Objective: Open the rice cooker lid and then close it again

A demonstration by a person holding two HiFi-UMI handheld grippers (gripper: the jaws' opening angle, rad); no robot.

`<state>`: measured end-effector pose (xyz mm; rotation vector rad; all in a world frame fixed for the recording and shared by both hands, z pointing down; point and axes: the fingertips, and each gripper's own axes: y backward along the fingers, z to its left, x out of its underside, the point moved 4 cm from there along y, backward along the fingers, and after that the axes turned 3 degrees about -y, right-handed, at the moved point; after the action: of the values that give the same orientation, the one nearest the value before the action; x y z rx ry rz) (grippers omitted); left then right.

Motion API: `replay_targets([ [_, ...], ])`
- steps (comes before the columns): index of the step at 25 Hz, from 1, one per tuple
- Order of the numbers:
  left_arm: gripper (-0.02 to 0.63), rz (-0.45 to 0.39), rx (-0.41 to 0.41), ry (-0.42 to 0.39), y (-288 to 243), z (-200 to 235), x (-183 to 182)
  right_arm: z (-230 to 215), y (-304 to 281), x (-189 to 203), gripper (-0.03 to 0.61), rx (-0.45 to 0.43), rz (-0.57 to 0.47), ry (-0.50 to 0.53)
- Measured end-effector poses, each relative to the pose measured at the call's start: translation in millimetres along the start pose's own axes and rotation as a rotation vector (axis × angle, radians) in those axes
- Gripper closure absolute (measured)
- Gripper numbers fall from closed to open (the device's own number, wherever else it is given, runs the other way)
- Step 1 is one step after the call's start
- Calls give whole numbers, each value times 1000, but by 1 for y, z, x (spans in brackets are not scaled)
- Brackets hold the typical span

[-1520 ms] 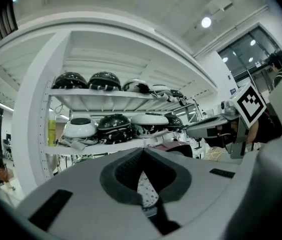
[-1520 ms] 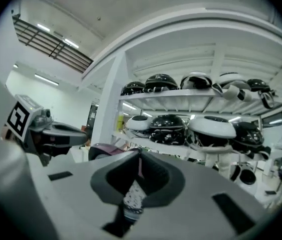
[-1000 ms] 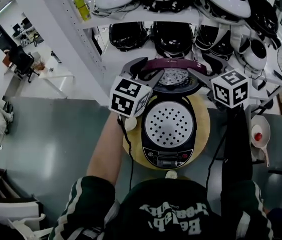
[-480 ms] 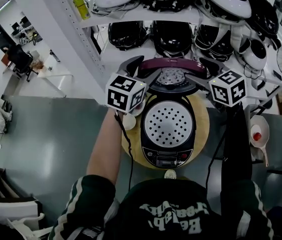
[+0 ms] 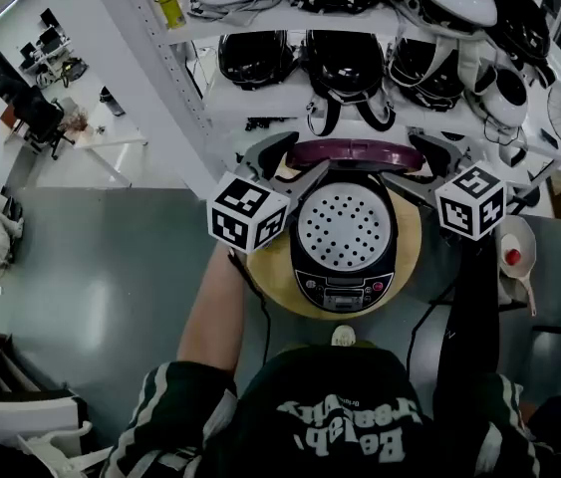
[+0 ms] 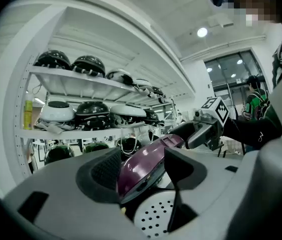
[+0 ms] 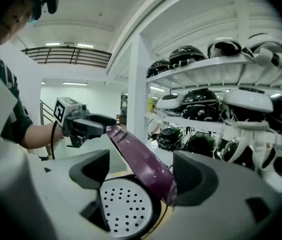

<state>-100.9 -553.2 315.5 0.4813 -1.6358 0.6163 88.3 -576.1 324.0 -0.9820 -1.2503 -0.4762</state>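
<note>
The left gripper (image 6: 142,170) has its jaws spread, not clamped. The left end of the purple lid (image 5: 346,152) runs up through the gap. Its glossy top leans toward the left-hand pad, while a dark slit shows on the other jaw's side, so I read this as bracing rather than pinching.

Below and just ahead of those jaws lies the white perforated plate (image 5: 344,229) in the mouth of the rice cooker (image 5: 345,289). The cooker stands on a round wooden board (image 5: 410,252) between the two tools. The lid stands raised at a slant over the back of the cooker, hinged on the far side from the person.

Beyond both grippers is a white shelf (image 5: 280,98) loaded with other black and white cookers.

The right gripper (image 7: 142,175) is likewise released and wide. The lid's right edge rests against its right-hand pad, and its left-hand jaw stands well apart from the lid, above the perforated plate.

With the cooker already open and a tool at each end of the lid, I judge the opening half done and the closing half in hand.

The next move calls for both grippers to bring the lid forward and down together, keeping its ends level so the hinge does not twist. The jaws must then slip clear before the rim meets the body, and a final press on top should seat the latch.
</note>
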Motion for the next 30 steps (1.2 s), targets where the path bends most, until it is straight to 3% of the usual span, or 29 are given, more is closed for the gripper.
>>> replay_targets([
  [11, 391, 62, 101, 92, 53, -71, 73, 80, 38, 83, 258, 9, 45, -115],
  [13, 442, 53, 103, 102, 62, -82, 85, 92, 42, 94, 284, 10, 37, -145],
  [15, 445, 49, 105, 126, 68, -89, 96, 101, 44, 103, 307, 22, 33, -165],
  [20, 537, 62, 64, 178, 77, -97, 118, 110, 47, 126, 455, 97, 12, -234],
  [24, 557, 69, 43, 192, 81, -104, 131, 109, 47, 142, 546, 162, 1, -289],
  [30, 577, 91, 1, 197, 83, -115, 151, 115, 45, 164, 557, 218, 8, -315],
])
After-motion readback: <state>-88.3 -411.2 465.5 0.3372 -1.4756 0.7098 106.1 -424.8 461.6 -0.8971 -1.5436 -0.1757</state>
